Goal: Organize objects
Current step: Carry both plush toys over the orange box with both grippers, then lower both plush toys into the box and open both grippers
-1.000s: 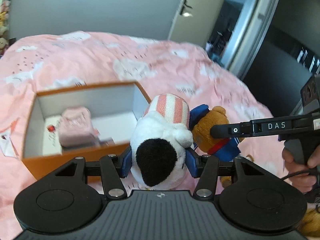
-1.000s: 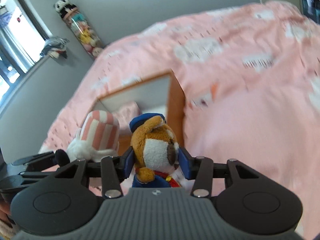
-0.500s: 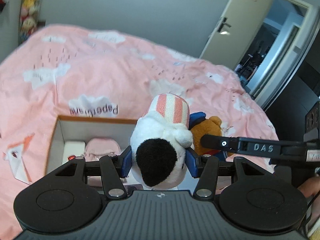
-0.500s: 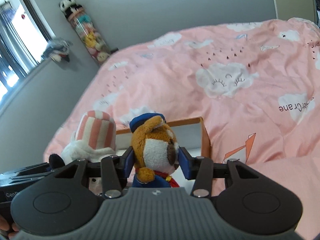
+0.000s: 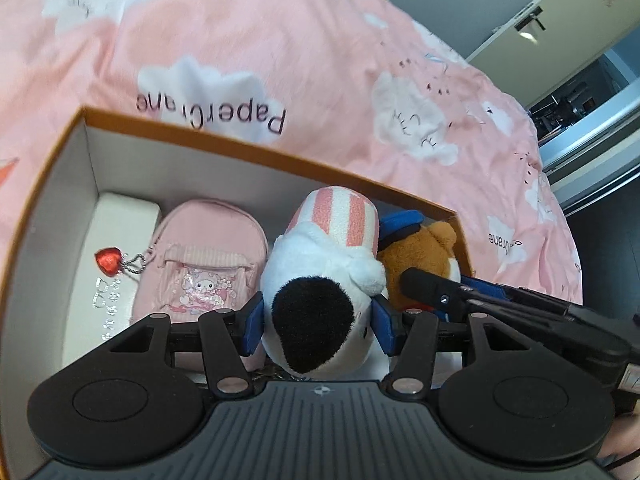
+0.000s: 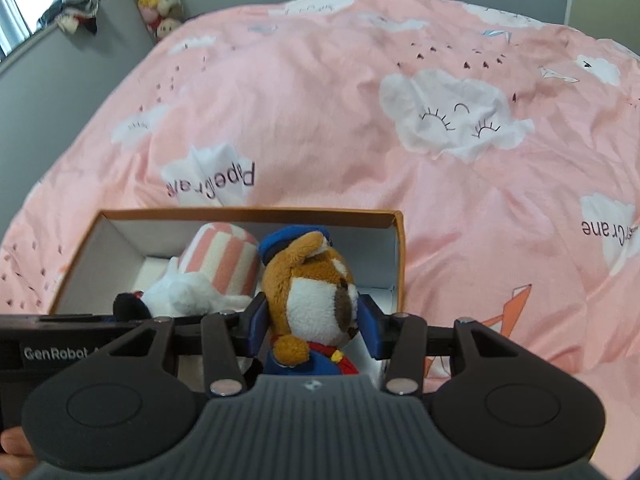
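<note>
My left gripper [image 5: 316, 320] is shut on a white plush with a black nose and a pink striped hat [image 5: 320, 276], held over the open orange box [image 5: 240, 142]. My right gripper [image 6: 312, 324] is shut on a brown plush dog in a blue cap and uniform [image 6: 312, 296], held right beside it over the box's right end [image 6: 396, 256]. The dog also shows in the left wrist view [image 5: 420, 252], and the striped plush shows in the right wrist view [image 6: 212, 276]. Both plushes sit between the box walls.
Inside the box lie a small pink backpack [image 5: 204, 260] with a red heart charm [image 5: 107, 260] and a white case [image 5: 104, 264]. The box rests on a pink cloud-print bedspread [image 6: 360, 120]. A door [image 5: 560, 12] stands at the far right.
Both grippers have moved forward and tilted down with their plushes, from beside the box to over its inside. The box now fills the lower view.
</note>
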### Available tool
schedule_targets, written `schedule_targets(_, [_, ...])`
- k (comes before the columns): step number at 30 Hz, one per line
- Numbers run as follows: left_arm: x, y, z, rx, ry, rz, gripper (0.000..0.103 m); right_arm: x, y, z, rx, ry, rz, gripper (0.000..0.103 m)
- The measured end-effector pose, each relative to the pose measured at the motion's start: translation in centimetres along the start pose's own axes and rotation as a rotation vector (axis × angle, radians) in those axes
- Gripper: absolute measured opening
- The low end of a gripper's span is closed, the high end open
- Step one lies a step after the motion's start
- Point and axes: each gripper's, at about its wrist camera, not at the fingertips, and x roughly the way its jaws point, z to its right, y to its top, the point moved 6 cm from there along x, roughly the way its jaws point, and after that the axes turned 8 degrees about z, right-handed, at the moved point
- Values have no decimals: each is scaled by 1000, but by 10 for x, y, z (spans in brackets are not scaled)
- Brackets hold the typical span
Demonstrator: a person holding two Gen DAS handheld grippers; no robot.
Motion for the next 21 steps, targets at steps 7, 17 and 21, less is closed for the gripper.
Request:
schedule_targets(7, [15, 0, -7, -28, -9, -32, 64, 22, 2, 3, -7, -36, -31, 50])
schedule_targets(17, [14, 1, -8, -29, -46, -31, 69, 24, 4, 4, -4, -13, -59, 52])
schedule_targets(21, [12, 3, -7, -25, -70, -25, 71, 22, 4, 3, -16, -1, -61, 53])
